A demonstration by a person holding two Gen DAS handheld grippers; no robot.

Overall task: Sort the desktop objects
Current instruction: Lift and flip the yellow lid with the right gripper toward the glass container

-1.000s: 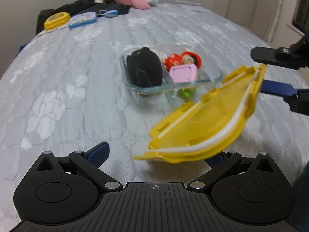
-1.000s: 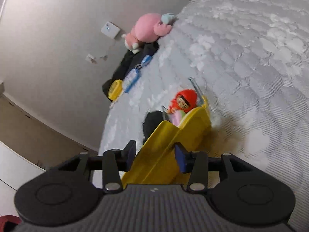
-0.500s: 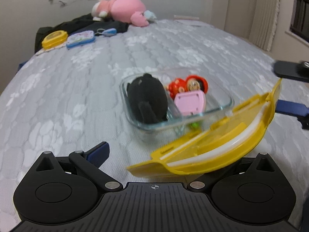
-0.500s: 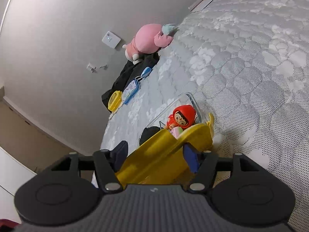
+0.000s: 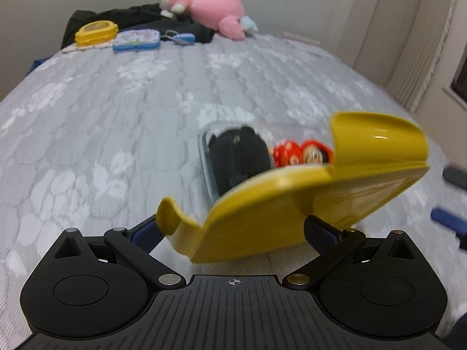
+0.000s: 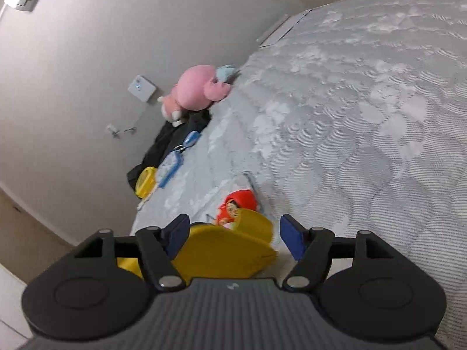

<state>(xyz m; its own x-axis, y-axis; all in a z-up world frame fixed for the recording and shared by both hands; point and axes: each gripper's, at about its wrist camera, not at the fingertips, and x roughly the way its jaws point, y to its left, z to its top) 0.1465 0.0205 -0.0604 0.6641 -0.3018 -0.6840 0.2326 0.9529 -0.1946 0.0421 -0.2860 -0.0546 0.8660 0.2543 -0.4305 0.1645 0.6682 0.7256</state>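
Note:
A yellow plastic lid (image 5: pixel 280 204) lies tilted over the near side of a clear glass container (image 5: pixel 205 157) on the grey quilted bed. The container holds a black object (image 5: pixel 239 157) and red toy figures (image 5: pixel 300 154). My left gripper (image 5: pixel 230 230) is open, its blue-padded fingers (image 5: pixel 144 232) on either side of the lid's near edge. My right gripper (image 6: pixel 233 233) is open, above the lid (image 6: pixel 224 250), with the red figure (image 6: pixel 238 207) just beyond. Its blue fingers (image 5: pixel 449 218) show at the right edge of the left wrist view.
At the far end of the bed lie a pink plush toy (image 5: pixel 210 1), dark clothing (image 5: pixel 140 20), a yellow box (image 5: pixel 96 30), a blue case (image 5: pixel 137 39) and a small blue tag (image 5: pixel 182 38). A wall stands behind them.
My right gripper has opened and let go of the yellow lid. The lid has turned over and dropped onto the container's near side. My left gripper has moved closer to it.

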